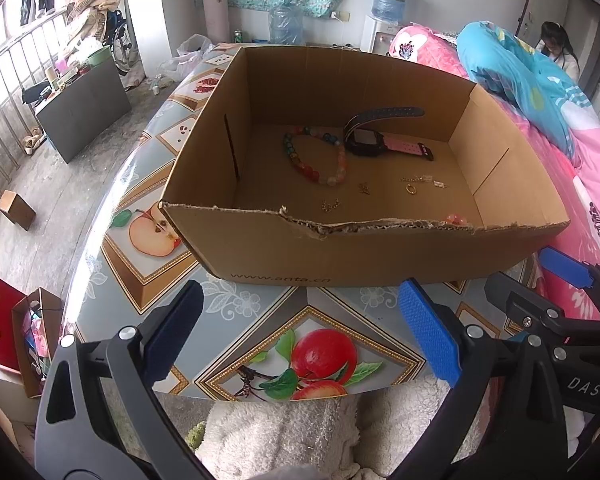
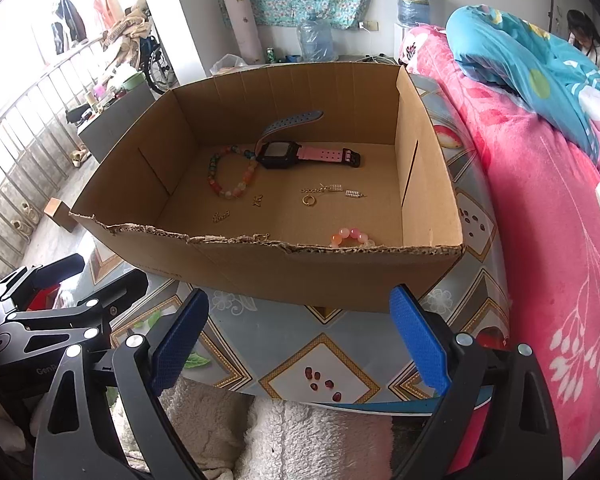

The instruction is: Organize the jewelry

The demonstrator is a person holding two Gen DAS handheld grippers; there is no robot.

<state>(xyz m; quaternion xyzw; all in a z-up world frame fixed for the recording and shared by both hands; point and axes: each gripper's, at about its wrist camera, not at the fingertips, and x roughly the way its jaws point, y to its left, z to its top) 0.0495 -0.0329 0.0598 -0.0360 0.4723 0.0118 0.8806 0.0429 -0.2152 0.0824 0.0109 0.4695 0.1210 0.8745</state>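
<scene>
Cardboard box [image 1: 364,248], open-topped with a torn near rim, standing on a table [image 1: 228,312] covered in a fruit-print cloth. Left wrist view: left gripper [image 1: 302,328] held low before the box, above the table edge, jaws spread wide, nothing between the blue pads. Right gripper [image 1: 556,300] visible at the lower right, beside the box's near right corner; its opening cannot be judged from this view. Contents on the box floor: multicolour bead bracelet [image 1: 318,158] toward the back left; watch [image 1: 374,142] with black case and pink strap just beside it, touching or nearly so; gold ring [image 1: 411,189] right of centre; small gold chain pieces [image 1: 424,179] next to the ring; two small gold charms [image 1: 331,205] nearer the front. Pink bead bracelet [image 1: 456,219] tucked against the torn front wall, mostly hidden.

Right wrist view: right gripper [image 2: 300,334] also low before the box [image 2: 260,268], jaws wide apart and holding nothing. Left gripper [image 2: 60,300] seen at the lower left. Same contents: bead bracelet [image 2: 232,176], watch [image 2: 300,154], ring [image 2: 309,199], pink bead bracelet [image 2: 350,237] at the front right. Pink bedding [image 2: 540,200] lies along the table's right side.
</scene>
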